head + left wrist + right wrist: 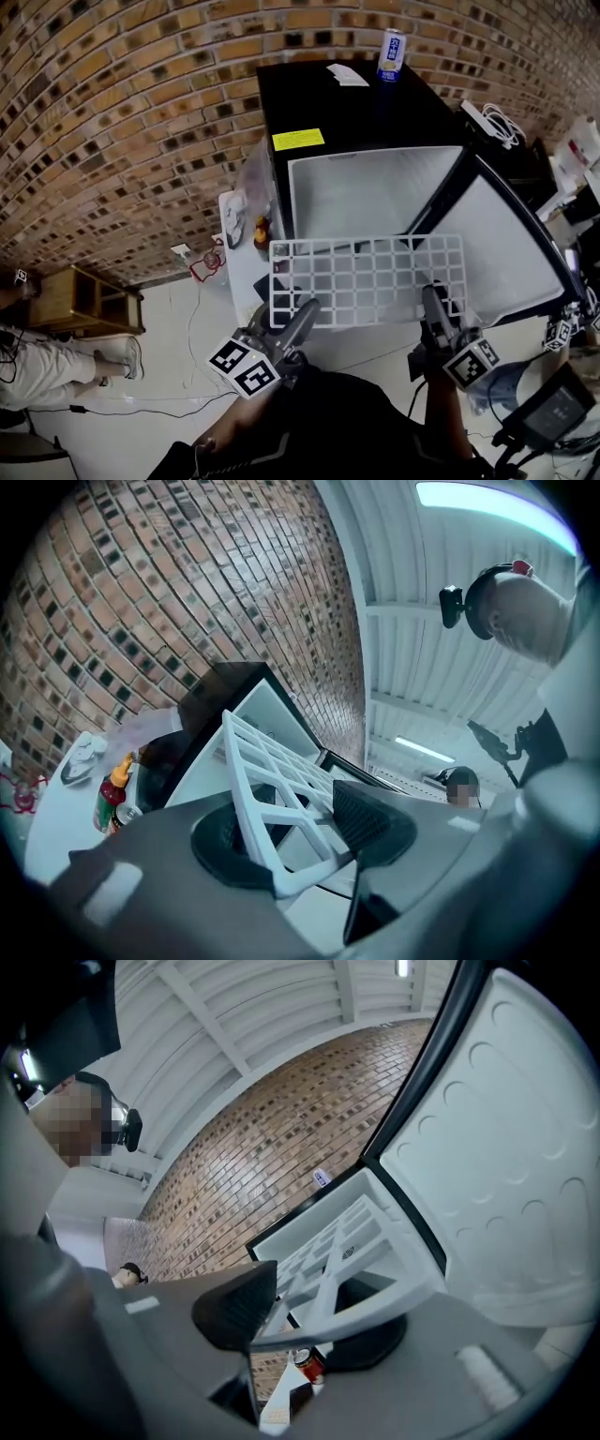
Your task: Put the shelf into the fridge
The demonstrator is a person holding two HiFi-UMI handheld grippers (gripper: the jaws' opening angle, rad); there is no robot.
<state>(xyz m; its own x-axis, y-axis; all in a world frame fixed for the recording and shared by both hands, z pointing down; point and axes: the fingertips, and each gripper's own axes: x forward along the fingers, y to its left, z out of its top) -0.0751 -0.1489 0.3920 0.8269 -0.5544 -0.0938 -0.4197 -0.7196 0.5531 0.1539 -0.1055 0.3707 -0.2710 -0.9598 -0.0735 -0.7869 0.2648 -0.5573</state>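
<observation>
A white grid shelf [367, 278] hangs level in front of the open black fridge [347, 122], its far edge near the mouth of the white interior [370, 192]. My left gripper [298, 323] is shut on the shelf's near left edge; in the left gripper view the shelf [272, 780] sits edge-on between the pads [361, 817]. My right gripper [436, 314] is shut on the near right edge, and the right gripper view shows the shelf [352, 1251] clamped between its pads [246, 1299]. The fridge door [511, 248] stands open to the right.
A can [391, 54] and a paper slip [347, 75] lie on the fridge top. A small white table [246, 272] with a bottle [111, 794] and dishes stands left of the fridge. A wooden cabinet [89, 302] and a person's legs [56, 366] are at the far left; cables cross the floor.
</observation>
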